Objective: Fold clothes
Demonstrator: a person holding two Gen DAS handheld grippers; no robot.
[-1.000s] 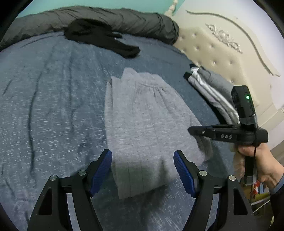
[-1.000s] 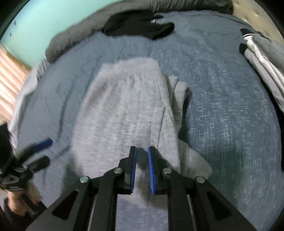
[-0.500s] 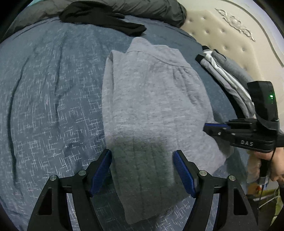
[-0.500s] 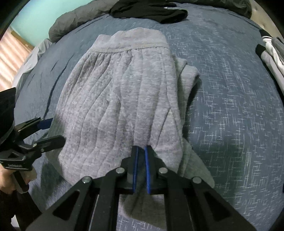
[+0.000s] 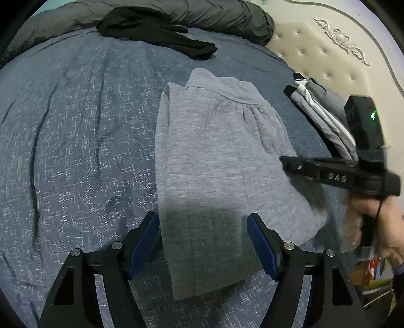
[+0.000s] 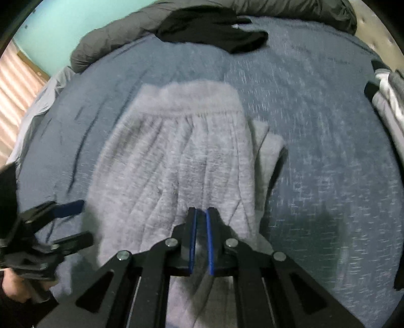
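Note:
A grey knit garment (image 5: pixel 214 164) lies folded lengthwise on the blue bed cover (image 5: pixel 75 138), its gathered waistband at the far end. My left gripper (image 5: pixel 203 242) is open, its blue pads hovering on either side of the garment's near end without touching it. In the right wrist view the same garment (image 6: pixel 176 164) fills the middle, and my right gripper (image 6: pixel 201 234) is shut over its near right part. No fabric visibly hangs from its pads. The left wrist view has the right gripper (image 5: pixel 284 161) above the garment's right edge. The left gripper (image 6: pixel 75 224) shows open at the right wrist view's left.
A black garment (image 5: pixel 156 32) lies at the far side of the bed, in front of a rolled dark grey duvet (image 5: pixel 202 12). A folded stack of grey and white clothes (image 5: pixel 323 118) sits at the right by the cream tufted headboard (image 5: pixel 328 50).
The right gripper's pads have come closer together. The left gripper has sunk a little toward the garment's near end. The garment lies as before.

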